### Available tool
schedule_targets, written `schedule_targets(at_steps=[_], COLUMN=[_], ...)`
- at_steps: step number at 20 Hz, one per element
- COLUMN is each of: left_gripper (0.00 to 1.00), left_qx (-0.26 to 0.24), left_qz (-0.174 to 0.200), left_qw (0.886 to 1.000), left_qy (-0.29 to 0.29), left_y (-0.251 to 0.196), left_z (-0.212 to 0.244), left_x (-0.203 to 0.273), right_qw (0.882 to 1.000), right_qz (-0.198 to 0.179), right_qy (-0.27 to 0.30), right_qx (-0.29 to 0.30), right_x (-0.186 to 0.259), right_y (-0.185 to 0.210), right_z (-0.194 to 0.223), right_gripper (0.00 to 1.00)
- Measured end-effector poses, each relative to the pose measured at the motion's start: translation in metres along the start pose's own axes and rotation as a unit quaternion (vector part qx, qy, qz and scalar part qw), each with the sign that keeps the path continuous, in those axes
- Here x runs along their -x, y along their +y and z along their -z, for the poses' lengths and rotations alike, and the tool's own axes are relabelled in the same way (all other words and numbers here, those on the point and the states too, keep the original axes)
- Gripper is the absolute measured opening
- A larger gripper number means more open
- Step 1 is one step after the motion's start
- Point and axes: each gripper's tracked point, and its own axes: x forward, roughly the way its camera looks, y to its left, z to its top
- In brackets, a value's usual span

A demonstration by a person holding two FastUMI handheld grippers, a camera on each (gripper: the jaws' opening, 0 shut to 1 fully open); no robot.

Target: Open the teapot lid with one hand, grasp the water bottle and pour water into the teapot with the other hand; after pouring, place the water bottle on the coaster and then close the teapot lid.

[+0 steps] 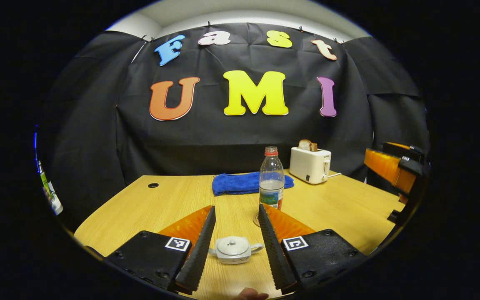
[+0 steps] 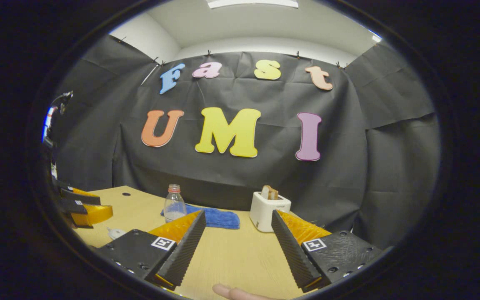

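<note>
A small white teapot [image 1: 233,249] sits on the wooden table [image 1: 173,200] with its lid [image 1: 231,243] on. It lies low between the fingers of my left gripper [image 1: 236,207], which is open and not touching it. Behind it stands a clear water bottle [image 1: 271,179] with a red neck ring, partly full; a thin round coaster edge [image 1: 256,220] shows at its foot. My right gripper [image 2: 238,212] is open over bare table, holding nothing. From there the bottle [image 2: 174,204] is ahead to the left and the teapot [image 2: 116,232] is at far left.
A blue towel [image 1: 244,183] lies behind the bottle. A white toaster [image 1: 310,164] with bread in it stands at the back right. The right gripper [image 1: 394,166] hovers at the table's right edge, and the left gripper [image 2: 81,206] at its left edge. A fingertip [image 2: 231,291] shows at the bottom.
</note>
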Motion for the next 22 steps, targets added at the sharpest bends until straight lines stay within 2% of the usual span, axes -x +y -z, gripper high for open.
schedule_targets(at_steps=[2,3,6,7,8,15,16,22], left_gripper=[0.77,1.0,1.0,0.99,0.98,0.98,0.98,0.98], left_qx=[0.021,0.031,0.051,0.05,0.047,0.024,0.024,0.019], left_qz=[0.001,0.002,-0.015,-0.022,-0.027,-0.033,-0.031,-0.027], left_qw=[1.0,0.999,0.998,0.998,0.998,0.999,0.999,0.999], left_qy=[-0.02,-0.027,-0.026,-0.026,-0.027,-0.03,-0.03,-0.035], left_y=[0.001,-0.001,0.006,0.008,0.009,0.007,0.005,0.004], left_z=[-0.018,-0.026,-0.033,-0.034,-0.036,-0.032,-0.032,-0.034], left_x=[0.014,0.021,0.041,0.044,0.046,0.044,0.043,0.044], right_qw=[1.0,1.0,1.0,1.0,1.0,1.0,1.0,0.999], right_qz=[0.001,0.002,0.0,-0.003,-0.003,-0.005,-0.004,-0.002], right_qy=[0.003,0.006,0.009,0.01,0.01,0.014,0.017,0.029], right_qx=[0.01,0.016,0.011,0.008,0.008,0.019,0.019,0.018], right_x=[0.013,0.019,0.034,0.037,0.039,0.038,0.037,0.033], right_y=[-0.001,-0.001,-0.001,0.001,0.0,0.003,0.002,0.001], right_z=[-0.004,-0.003,-0.007,-0.007,-0.008,-0.003,-0.002,0.004], right_gripper=[0.95,0.97,0.95,0.98,0.95,0.98,0.95,0.95])
